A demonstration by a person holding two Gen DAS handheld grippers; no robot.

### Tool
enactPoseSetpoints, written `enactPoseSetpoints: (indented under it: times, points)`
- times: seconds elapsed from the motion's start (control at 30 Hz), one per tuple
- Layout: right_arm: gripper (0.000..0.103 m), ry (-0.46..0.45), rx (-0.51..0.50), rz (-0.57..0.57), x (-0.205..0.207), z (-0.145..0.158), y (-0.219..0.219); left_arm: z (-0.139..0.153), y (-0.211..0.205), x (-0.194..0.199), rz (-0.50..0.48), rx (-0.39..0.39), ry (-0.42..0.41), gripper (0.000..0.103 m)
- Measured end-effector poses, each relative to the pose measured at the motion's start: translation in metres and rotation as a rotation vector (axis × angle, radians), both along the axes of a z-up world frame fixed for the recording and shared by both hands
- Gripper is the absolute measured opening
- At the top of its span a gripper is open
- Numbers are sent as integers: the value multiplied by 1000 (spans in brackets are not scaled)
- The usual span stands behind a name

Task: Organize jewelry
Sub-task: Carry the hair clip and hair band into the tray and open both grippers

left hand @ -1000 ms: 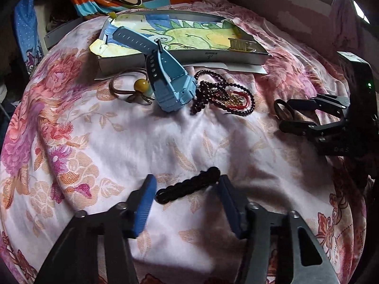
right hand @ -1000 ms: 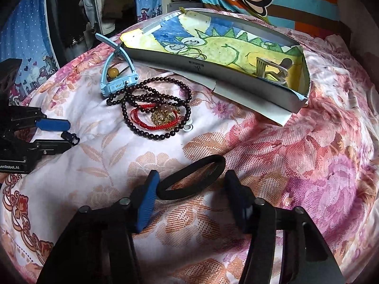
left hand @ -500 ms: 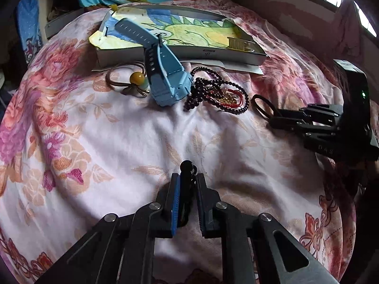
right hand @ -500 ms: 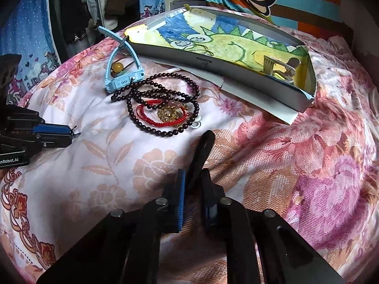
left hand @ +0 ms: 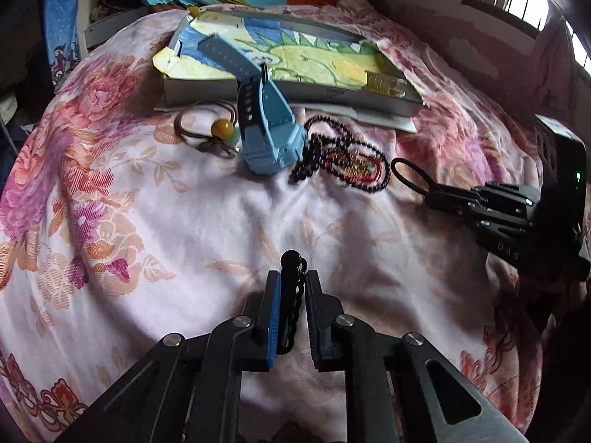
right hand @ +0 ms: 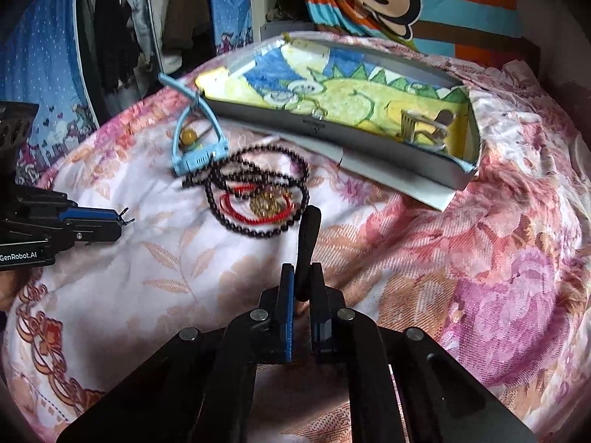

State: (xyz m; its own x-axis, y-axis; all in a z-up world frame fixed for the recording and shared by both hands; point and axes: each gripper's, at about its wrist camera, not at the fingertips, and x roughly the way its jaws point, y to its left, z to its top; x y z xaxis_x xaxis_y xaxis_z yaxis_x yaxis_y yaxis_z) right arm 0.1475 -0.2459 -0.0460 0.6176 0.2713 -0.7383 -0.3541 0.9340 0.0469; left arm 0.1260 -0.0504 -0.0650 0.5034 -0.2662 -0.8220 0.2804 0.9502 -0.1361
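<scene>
Left gripper [left hand: 290, 295], foreground: jaws have just closed and now pinch a black beaded clip [left hand: 290, 280], whose rounded tip stands clear above the pads. Right gripper [right hand: 303, 288], foreground of its own view: jaws likewise just closed, clamped on a black hair band [right hand: 308, 243] squeezed flat and rising between the fingers. Both tools are over a floral bedspread [left hand: 110, 221]. Mid-ground: a tangle of dark bead necklace [right hand: 258, 192] with red cord and a gold charm, lying loose on the cloth. Just beside it, a blue watch [left hand: 269, 125], its strap leaning on the tray rim; next to that, a brown cord with an amber bead [left hand: 221, 127]. Background: a shallow tray [right hand: 332, 136] lined with a dinosaur drawing, holding a small gold clip [right hand: 421, 129] at one end.
</scene>
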Motion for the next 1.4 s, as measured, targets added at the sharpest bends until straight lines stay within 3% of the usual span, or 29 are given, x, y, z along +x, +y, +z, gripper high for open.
enactPoseSetpoints:
  times: [0.37,0.63,0.8,0.97,1.23,1.4]
  points:
    - [7,-219,117,-94,14,39,-18,43,2,5,101,-125,-173,13]
    - [7,-225,154,-105,62,41,-20,91,-13,69,146,-219,-244,13]
    - [7,-213,166,-126,88,34,-24,94,-25,120,178,-246,-210,13]
    - [7,-179,210,-133,114,18,-22,75,-38,161,226,-246,-158,13]
    - [8,-118,207,-141,129,-2,-16,41,-51,200,268,-179,-42,13]
    - [9,-119,199,-150,130,-2,-15,29,-49,207,284,-189,4,13]
